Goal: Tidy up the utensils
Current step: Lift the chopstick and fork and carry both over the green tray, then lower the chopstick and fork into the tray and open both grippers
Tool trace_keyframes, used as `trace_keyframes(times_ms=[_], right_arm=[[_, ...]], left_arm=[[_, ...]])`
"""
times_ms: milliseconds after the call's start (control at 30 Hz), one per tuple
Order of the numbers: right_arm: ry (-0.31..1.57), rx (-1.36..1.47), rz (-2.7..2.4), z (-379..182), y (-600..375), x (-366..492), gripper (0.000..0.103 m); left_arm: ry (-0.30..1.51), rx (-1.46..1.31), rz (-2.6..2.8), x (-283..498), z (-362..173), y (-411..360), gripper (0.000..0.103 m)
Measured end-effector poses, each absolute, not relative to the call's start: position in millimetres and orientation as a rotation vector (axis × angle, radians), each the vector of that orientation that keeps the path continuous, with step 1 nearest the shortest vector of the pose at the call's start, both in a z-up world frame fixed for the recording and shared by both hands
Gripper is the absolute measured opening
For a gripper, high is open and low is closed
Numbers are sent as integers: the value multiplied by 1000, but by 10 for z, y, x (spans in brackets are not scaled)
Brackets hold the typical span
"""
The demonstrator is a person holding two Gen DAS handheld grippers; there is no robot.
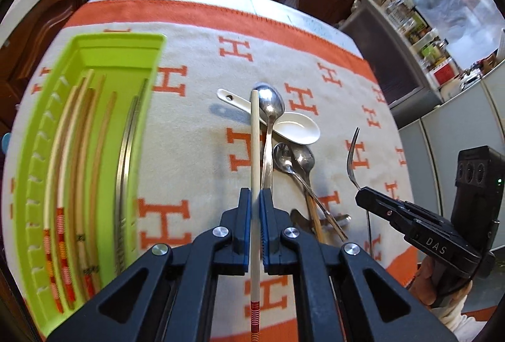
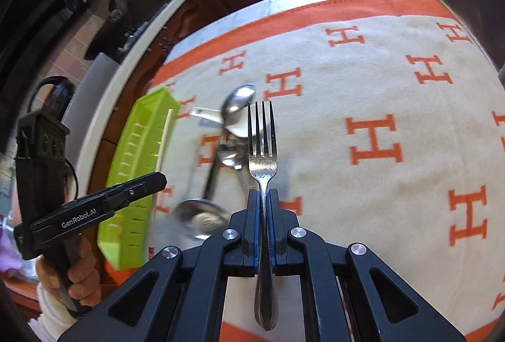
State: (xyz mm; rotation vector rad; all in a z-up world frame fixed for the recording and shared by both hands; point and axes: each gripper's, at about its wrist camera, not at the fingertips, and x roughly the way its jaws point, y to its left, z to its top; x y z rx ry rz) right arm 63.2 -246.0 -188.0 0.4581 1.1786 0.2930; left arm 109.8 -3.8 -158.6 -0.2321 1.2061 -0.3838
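The left gripper (image 1: 255,200) is closed tight on a pale chopstick (image 1: 254,152), and the right gripper (image 2: 263,200) is clamped on a fork (image 2: 262,165), both lifted above the blanket (image 2: 394,89). I judge this the carrying step: next each must go to the green tray (image 1: 82,42), left of both tools. Ahead, the spoon pile (image 1: 284,146) lies in the middle, with open cloth to the right.

L wrist cam sat on the left gripper (image 1: 255,200), looking fwd & steeply down along its fingers, close over the table (image 1: 195,64). R wrist cam did likewise from the right gripper (image 2: 264,200), further right. Both views shared the green tray (image 1: 148,58), the spoon pile (image 1: 284,133) & each other's gripper at the edge.
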Motion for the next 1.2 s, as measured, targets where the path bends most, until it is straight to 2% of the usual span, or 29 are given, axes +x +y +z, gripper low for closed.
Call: trace_keyframes(times_ms=[367,600,867,1133,1200], right_arm=[[1159,467,448,-1368,-1718,588,4],[1180,495,509,-1157,-903,851,4],[1255,518,420,-1509,-232,1391,4],[1350,521,384,-1974,-17,1615,6],[1352,514,390,-2011,33,1631,6]], left_arm=[[1084,-217,-283,843,-989,670,3],[1051,-192,-172,952,-932,1185,3],[1092,-160,-144,1227,-1264,1346,3],[1124,-133,-158,1426,-1540,1338,4],[1126,-141,-160,1438,-1557,1350,9]])
